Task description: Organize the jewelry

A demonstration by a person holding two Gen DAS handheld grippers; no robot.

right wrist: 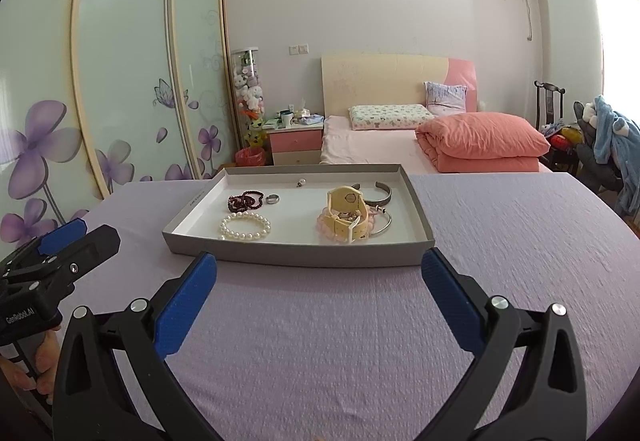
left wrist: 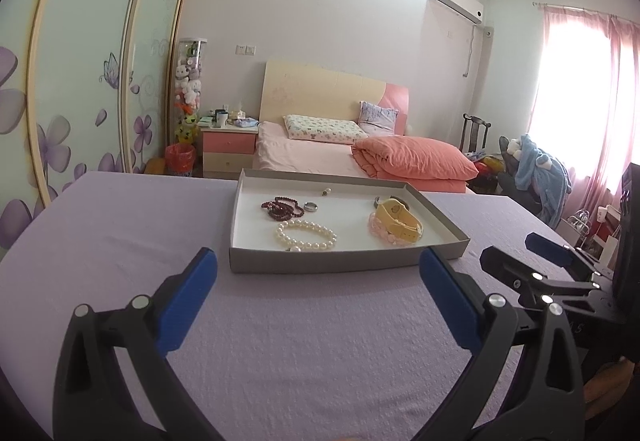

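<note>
Both hand-held grippers, left (left wrist: 318, 265) and right (right wrist: 319, 269), gape wide and empty; ahead, pearl bracelet (right wrist: 244, 226) and yellow watch (right wrist: 347, 215) lie loose in the tray (right wrist: 296, 255), sorting seemingly unstarted.

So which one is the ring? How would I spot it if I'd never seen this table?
Start at the shallow grey tray on the purple tablecloth. In its left half, find the dark red bead string behind the pearl bracelet. The ring lies just right of those red beads: one small plain silver band, the only piece there without beads.
</note>
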